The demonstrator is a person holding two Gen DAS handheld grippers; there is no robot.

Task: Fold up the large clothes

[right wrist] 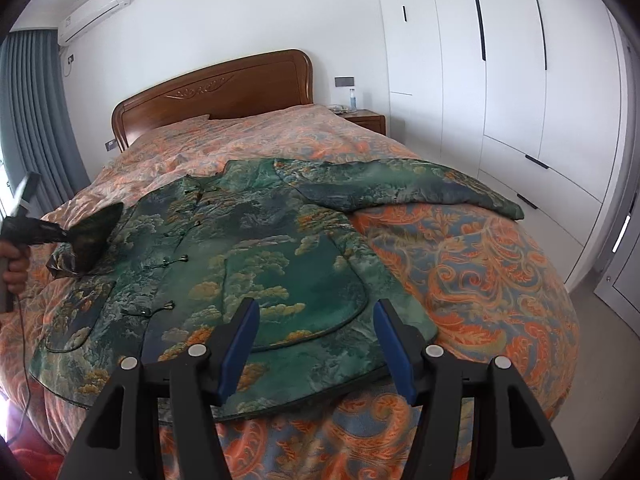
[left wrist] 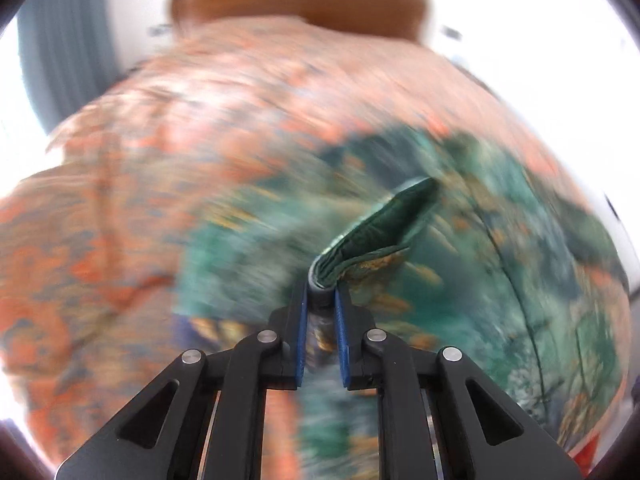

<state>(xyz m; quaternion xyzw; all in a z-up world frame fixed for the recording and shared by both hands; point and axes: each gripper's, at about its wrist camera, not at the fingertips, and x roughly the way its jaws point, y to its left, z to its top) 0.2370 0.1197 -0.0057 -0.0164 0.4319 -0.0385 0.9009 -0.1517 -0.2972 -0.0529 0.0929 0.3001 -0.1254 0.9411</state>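
A: Where's the jacket point(right wrist: 256, 256)?

B: Spread flat on the bed point(right wrist: 472, 264), front up, on the orange patterned bedspread. The right wrist view shows nearly all of it: one sleeve point(right wrist: 408, 188) stretched toward the wardrobe point(right wrist: 512, 80), the other sleeve's cuff point(left wrist: 372, 236) lifted at the far left.

A: Who holds that cuff?

B: The left gripper point(left wrist: 321, 294). Its fingers point(left wrist: 302, 336) are narrow, pinching the folded cuff edge at their tips. The right view shows that gripper small at its left edge, a hand point(right wrist: 16, 268) on its handle.

A: And the right gripper point(right wrist: 316, 336)?

B: Fingers spread wide, gripping nothing, above the jacket's hem.

A: What is hard to read?

B: The left view is smeared; only the cuff and fingers are sharp. The jacket's body is a green blur, and the headboard point(left wrist: 300, 0) a brown shape. The right view shows the headboard clearly, plus a nightstand point(right wrist: 366, 118) and an air conditioner point(right wrist: 94, 10). The gripper covers part of the hem.
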